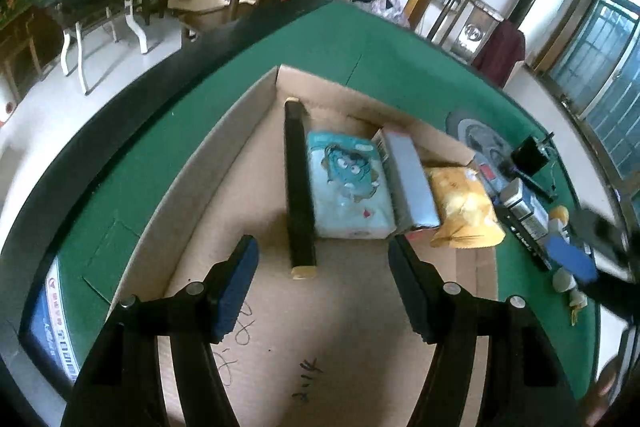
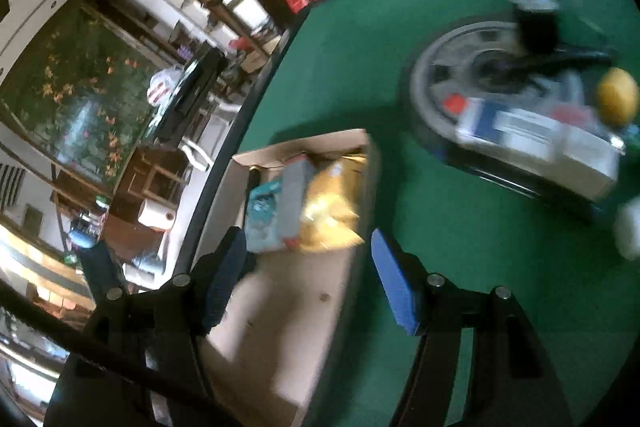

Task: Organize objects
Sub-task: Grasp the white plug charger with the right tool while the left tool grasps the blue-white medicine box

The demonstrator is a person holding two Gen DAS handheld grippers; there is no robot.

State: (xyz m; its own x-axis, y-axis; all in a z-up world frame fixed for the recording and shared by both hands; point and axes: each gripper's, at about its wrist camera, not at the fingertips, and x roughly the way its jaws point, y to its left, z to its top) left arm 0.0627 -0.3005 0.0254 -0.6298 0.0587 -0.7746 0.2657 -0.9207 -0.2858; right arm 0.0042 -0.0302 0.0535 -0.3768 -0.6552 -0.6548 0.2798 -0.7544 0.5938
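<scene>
Risk first: the cardboard box (image 1: 224, 163) already holds 4 things in a tight row at its far end: black stick (image 1: 299, 187), blue cartoon pack (image 1: 348, 187), grey carton (image 1: 410, 179), yellow snack bag (image 1: 464, 203). The bag sits at the box's right edge, so dropping another item against it could likely push it out onto the green table (image 1: 360, 39). Remaining clutter lies outside the box to the right: blue-white carton (image 2: 536, 139), yellow ball (image 2: 618, 95), black device (image 2: 536, 27), all blurred in the right wrist view, so a grab aimed now could miss or knock them around.

Left gripper (image 1: 324, 283): jaws wide apart, nothing between, hovers above bare box floor just short of the stick. Right gripper (image 2: 304, 279): also parted, empty, straddles the box's right wall, touches nothing visible
</scene>
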